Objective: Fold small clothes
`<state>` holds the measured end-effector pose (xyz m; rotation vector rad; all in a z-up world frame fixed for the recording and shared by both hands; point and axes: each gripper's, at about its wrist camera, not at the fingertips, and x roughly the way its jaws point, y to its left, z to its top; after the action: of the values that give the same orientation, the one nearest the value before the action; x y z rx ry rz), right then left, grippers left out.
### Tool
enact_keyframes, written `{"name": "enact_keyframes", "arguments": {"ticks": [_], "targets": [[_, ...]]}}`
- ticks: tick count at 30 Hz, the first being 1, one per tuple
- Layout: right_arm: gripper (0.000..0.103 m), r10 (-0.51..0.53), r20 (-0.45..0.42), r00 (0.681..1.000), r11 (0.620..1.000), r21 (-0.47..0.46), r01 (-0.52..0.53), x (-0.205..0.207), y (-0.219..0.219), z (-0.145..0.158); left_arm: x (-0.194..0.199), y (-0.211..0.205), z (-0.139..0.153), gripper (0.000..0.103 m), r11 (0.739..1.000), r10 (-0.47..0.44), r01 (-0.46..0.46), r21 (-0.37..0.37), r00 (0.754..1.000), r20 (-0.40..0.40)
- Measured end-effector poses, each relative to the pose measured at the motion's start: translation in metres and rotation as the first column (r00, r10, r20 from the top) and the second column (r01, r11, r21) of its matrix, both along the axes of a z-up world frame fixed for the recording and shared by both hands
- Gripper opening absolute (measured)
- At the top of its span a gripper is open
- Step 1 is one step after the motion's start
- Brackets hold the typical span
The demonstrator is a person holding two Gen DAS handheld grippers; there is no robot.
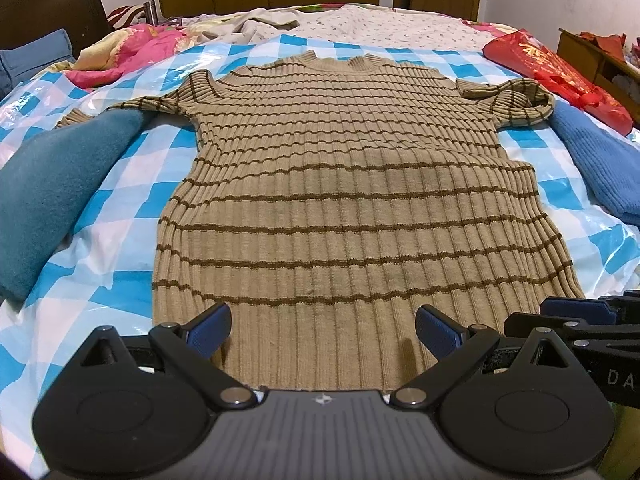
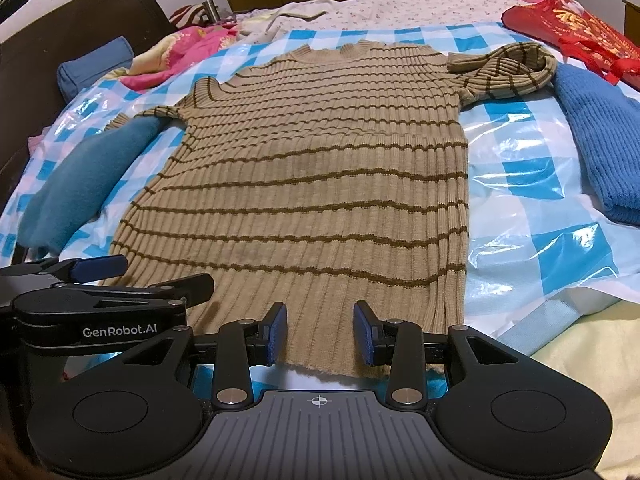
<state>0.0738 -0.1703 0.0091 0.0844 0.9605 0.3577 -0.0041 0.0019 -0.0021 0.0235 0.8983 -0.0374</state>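
A tan ribbed sweater with brown stripes (image 1: 340, 184) lies flat on the blue-and-white checked plastic sheet (image 1: 132, 176), collar far, hem near; it also shows in the right wrist view (image 2: 312, 184). Its left sleeve runs under a teal garment; its right sleeve (image 2: 508, 68) is folded back on itself. My left gripper (image 1: 323, 330) is open wide, just above the hem's middle. My right gripper (image 2: 320, 330) is open, over the hem near its right part. The right gripper shows at the left view's right edge (image 1: 580, 312); the left gripper shows in the right view (image 2: 100, 268).
A teal garment (image 1: 52, 184) lies left of the sweater, a blue knit garment (image 1: 600, 160) to the right. A red bag (image 1: 560, 76) sits far right. Pink bedding (image 1: 132, 48) and a floral sheet lie behind. A dark headboard (image 1: 44, 12) stands left.
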Motion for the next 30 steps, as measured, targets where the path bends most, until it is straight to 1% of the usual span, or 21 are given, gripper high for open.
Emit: {"name": "enact_keyframes", "arguments": {"ticks": [13, 17, 22, 30], "targets": [[0.036, -0.017, 0.019, 1.000, 0.997, -0.071, 0.019, 0.000, 0.002, -0.004, -0.001, -0.002, -0.001, 0.103, 1.000, -0.011, 0.010, 0.013, 1.000, 0.004], [0.036, -0.012, 0.025, 1.000, 0.995, -0.096, 0.014, 0.000, 0.005, -0.003, -0.002, -0.003, -0.001, 0.103, 1.000, -0.014, 0.014, 0.017, 1.000, 0.006], [0.040, 0.002, 0.048, 0.999, 0.991, -0.137, 0.005, -0.003, 0.009, -0.002, -0.003, -0.003, -0.002, 0.103, 1.000, -0.017, 0.017, 0.020, 1.000, 0.009], [0.040, 0.012, 0.057, 0.998, 0.987, -0.163, -0.003, -0.003, 0.012, -0.003, -0.003, -0.004, -0.002, 0.103, 1.000, -0.018, 0.018, 0.022, 1.000, 0.011]]}}
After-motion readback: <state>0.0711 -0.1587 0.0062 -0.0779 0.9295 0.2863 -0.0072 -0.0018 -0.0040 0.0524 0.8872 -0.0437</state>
